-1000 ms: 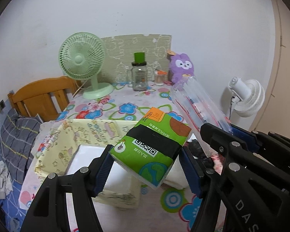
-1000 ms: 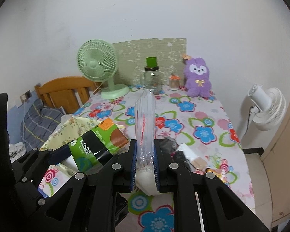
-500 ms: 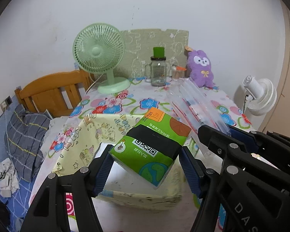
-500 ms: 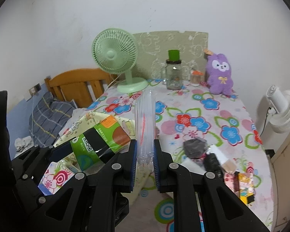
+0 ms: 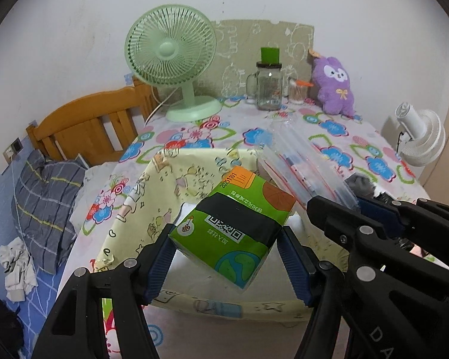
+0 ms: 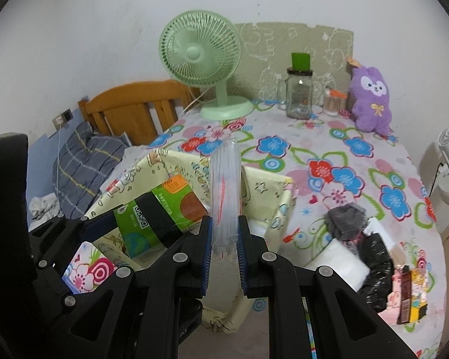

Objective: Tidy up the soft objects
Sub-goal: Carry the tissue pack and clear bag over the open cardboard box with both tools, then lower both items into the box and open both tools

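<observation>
Green tissue pack [image 5: 233, 233] clamped askew in left tongs [image 5: 227, 257], above yellow fabric bin [image 5: 164, 185] on tabletop [image 5: 338, 131]. Right tongs [image 6: 223, 251] pinch clear plastic bag [image 6: 226, 197]. Risks: soft pack slips from corner grip, lands outside bin; limp bag snags rim, tips bin.

The left gripper [image 5: 227, 257] clamps a green tissue pack [image 5: 232, 232] between its blue pads, the pack tilted with its orange corner pointing away, held above the pale yellow fabric bin [image 5: 152, 209]. Just right of the pack, the right gripper [image 5: 356, 206] pinches the near edge of a clear zip bag [image 5: 299, 164], which slants over the bin's far right corner. Beyond the bin, on the flowered tablecloth [image 5: 338, 137], stand a green desk fan [image 5: 172, 51], a glass jar with a green lid [image 5: 268, 85] and a purple plush rabbit [image 5: 333, 85]. Left of the bin lies a plaid cushion [image 5: 45, 206] below a wooden headboard [image 5: 86, 122]. Right of the table stands a white fan [image 5: 420, 136].
</observation>
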`<state>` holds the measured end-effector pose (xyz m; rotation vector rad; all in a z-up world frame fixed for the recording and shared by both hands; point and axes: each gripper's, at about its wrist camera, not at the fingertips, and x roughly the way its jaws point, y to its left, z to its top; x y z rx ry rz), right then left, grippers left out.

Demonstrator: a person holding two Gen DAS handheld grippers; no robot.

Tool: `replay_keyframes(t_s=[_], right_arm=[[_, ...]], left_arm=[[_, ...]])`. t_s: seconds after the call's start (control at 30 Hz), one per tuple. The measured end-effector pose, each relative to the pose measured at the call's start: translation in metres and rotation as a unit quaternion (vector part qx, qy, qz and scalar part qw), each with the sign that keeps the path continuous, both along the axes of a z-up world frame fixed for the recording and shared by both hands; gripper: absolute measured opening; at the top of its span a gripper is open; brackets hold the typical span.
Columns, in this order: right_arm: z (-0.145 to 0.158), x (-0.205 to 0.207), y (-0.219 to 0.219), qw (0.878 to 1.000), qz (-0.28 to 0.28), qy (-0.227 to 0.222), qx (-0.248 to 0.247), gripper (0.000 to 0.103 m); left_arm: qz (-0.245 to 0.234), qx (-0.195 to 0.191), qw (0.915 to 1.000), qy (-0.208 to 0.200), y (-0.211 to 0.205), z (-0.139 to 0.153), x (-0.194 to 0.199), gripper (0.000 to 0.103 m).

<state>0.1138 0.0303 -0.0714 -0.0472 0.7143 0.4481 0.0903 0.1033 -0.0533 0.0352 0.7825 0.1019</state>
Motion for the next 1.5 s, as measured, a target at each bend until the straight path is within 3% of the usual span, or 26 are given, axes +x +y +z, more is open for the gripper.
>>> replay_keyframes(t_s=[0.33, 0.43, 0.5, 0.57, 0.73, 0.8, 1.0, 1.5], right_arm=[[-0.020, 0.020, 0.018, 0.999, 0.016, 0.046, -0.018, 0.020], [-0.021, 0.024, 0.021, 0.998, 0.013, 0.047, -0.026, 0.029], [-0.022, 0.027, 0.021, 0.998, 0.009, 0.045, -0.031, 0.043], [-0.021, 0.029, 0.021, 0.999, 0.011, 0.044, -0.028, 0.047], [-0.017, 0.029, 0.020, 0.999, 0.015, 0.038, -0.030, 0.059], [-0.012, 0.027, 0.019, 0.999, 0.008, 0.028, -0.033, 0.068], [-0.001, 0.020, 0.010, 0.999, 0.000, 0.019, -0.029, 0.080], [0.037, -0.015, -0.030, 0.999, -0.026, -0.041, -0.010, 0.094]], left_arm=[[0.011, -0.006, 0.9992, 0.039, 0.015, -0.020, 0.015, 0.073], [0.013, -0.011, 0.9988, 0.045, 0.019, -0.022, 0.020, 0.083], [0.014, -0.017, 0.9986, 0.048, 0.022, -0.023, 0.021, 0.088], [0.015, -0.021, 0.9986, 0.046, 0.024, -0.023, 0.023, 0.092], [0.018, -0.028, 0.9983, 0.048, 0.026, -0.019, 0.021, 0.095], [0.021, -0.031, 0.9984, 0.043, 0.027, -0.016, 0.019, 0.096], [0.025, -0.039, 0.9985, 0.029, 0.022, -0.005, 0.012, 0.098], [0.021, -0.032, 0.9990, -0.023, -0.012, 0.033, -0.017, 0.098]])
